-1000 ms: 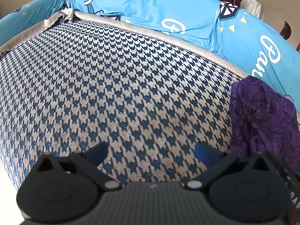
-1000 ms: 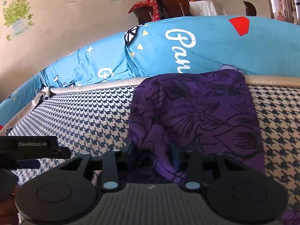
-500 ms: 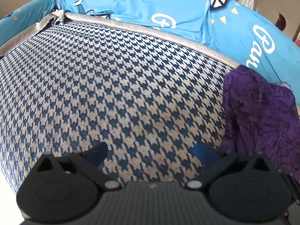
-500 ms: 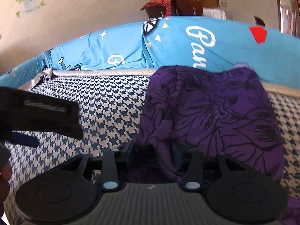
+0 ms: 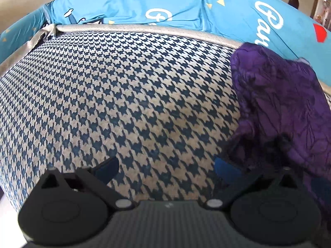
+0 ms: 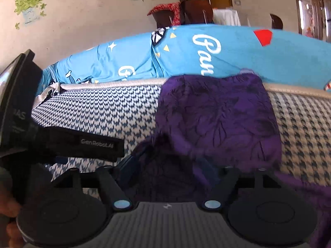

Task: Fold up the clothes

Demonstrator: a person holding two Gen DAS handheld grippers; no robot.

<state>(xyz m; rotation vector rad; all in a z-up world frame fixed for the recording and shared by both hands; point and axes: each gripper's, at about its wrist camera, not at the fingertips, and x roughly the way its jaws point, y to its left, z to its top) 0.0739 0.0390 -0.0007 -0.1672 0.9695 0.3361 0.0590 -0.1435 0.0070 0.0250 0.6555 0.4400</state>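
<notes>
Left gripper point(image 5: 166, 165): jaws spread wide, nothing between them, just bare houndstooth cushion point(image 5: 124, 95) underneath. Its right blue fingertip point(image 5: 224, 168) sits just beside the near edge of the purple garment point(image 5: 285, 107), lower right of frame; contact can't be confirmed, that area is blurred.

Right gripper point(image 6: 169, 171): jaws apart with purple garment point(image 6: 217, 119) bunched in the gap. Cloth hides the right fingertip, and the frame is motion-blurred there, so I can't tell if anything is actually pinched.

Only in the right view: the left gripper's point(image 6: 62, 142) black body with "GenRobot.AI" lettering, at left mid-frame, over the cushion point(image 6: 99, 111) just left of the garment. A bit of a hand point(image 6: 8, 217) at the lower left edge.

The garment lies rumpled on the cushion, from the near edge up to the beige piping point(image 6: 107, 85) at the back. Its top edge laps against the blue cover point(image 6: 238, 53). The left view shows it only as a strip on the right side of frame; the right view shows its full width, centre frame, with houndstooth visible on both sides.

Behind: blue cover point(image 5: 175, 6) with white script, stars, triangles and a red patch, in both views.

Right view only, far: wall point(image 6: 82, 16) with potted-plant decals, dark chairs point(image 6: 196, 12), red cloth, white-draped table, doorways.
</notes>
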